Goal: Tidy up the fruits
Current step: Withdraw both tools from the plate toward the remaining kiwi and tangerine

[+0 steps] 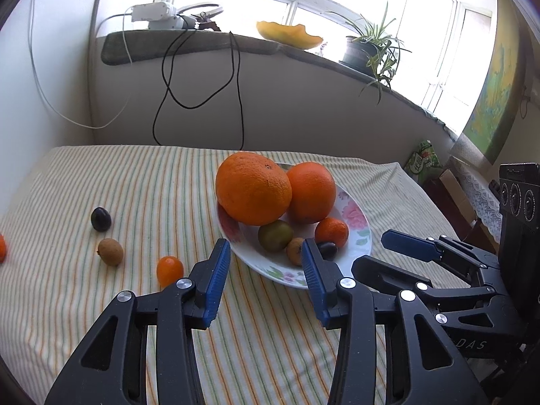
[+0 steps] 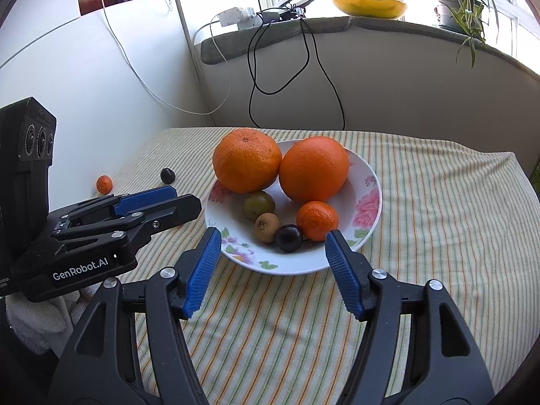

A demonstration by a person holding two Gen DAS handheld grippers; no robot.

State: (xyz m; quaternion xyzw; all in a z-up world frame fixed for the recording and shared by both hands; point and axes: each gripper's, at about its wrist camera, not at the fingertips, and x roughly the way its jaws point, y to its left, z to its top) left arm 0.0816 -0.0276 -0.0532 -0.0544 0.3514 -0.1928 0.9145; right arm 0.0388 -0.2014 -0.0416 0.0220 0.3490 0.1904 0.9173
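Observation:
A flowered white plate on the striped cloth holds two big oranges, a mandarin, a green fruit, a brown fruit and a dark plum. My right gripper stands open at the plate's near rim; the plum lies just beyond its tips, untouched. My left gripper is open too, its fingers straddling the near rim with nothing gripped. Loose on the cloth to the left lie a dark plum, a brown fruit, a small orange fruit and a mandarin.
The table stands in a corner, with a white wall on the left and a windowsill wall behind. Black and white cables hang from the sill. A potted plant and a yellow bowl sit up on the sill. Boxes stand beyond the right edge.

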